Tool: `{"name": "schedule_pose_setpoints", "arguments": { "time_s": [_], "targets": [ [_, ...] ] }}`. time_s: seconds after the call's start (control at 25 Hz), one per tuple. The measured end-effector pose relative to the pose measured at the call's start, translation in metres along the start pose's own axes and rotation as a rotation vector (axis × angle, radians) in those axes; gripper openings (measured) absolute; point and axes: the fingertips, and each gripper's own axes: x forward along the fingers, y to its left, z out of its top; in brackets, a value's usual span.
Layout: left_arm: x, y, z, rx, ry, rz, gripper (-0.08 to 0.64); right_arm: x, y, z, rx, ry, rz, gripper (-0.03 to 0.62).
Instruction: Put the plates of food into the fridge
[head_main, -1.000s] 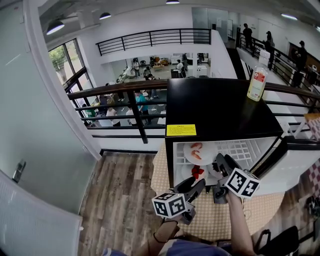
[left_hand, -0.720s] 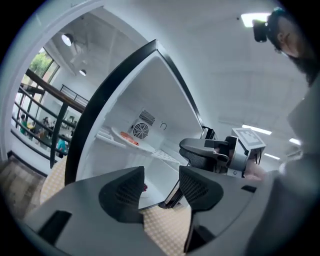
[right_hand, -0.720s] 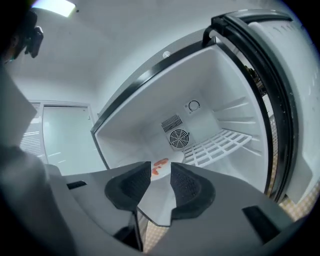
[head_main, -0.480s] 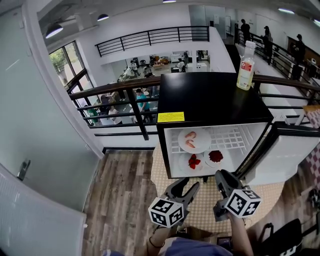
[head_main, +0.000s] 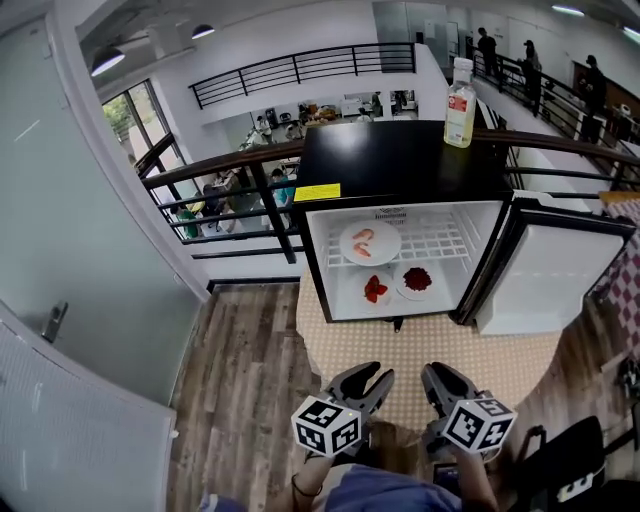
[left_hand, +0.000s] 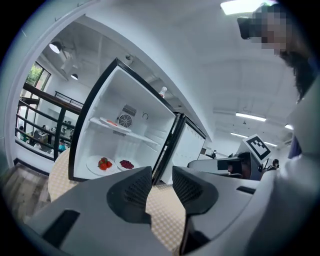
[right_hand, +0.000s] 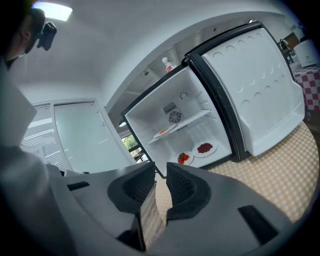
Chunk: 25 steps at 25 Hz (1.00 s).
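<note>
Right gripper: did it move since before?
Yes. The right gripper pulled back from the fridge, out over the mat; its jaws have just been closing on nothing.

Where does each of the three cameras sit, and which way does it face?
Head view: on the person's head, steeply down at the open fridge; forearms, left gripper and right gripper below.
Left gripper view: on that gripper, along its jaws towards the fridge; the person's body at right.
Right gripper view: likewise; the person's body at left.
Shared: all show the plates inside; both grippers' empty jaws have just been closing.
</note>
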Motion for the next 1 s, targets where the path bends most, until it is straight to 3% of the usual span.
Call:
{"name": "schedule_pose_setpoints", "arguments": {
  "time_s": [0.24, 0.6, 1.0],
  "targets": [
    [-0.021, -0.048, -0.03, 0.033, 0.034, -0.004, 0.138, -0.055, 0.004, -0.035, 0.018, 0.031, 0.008, 0.081],
    [-0.073, -0.111, -0.085, -0.002, 0.056, 0.016, 0.138, -0.129, 0.014, -0.084, -0.007, 0.065, 0.034, 0.08],
    [-0.126, -0.151, -0.124, 0.01, 0.095, 0.045, 0.138, -0.164, 0.036, -0.134, -0.032, 0.124, 0.081, 0.08]
  ]
}}
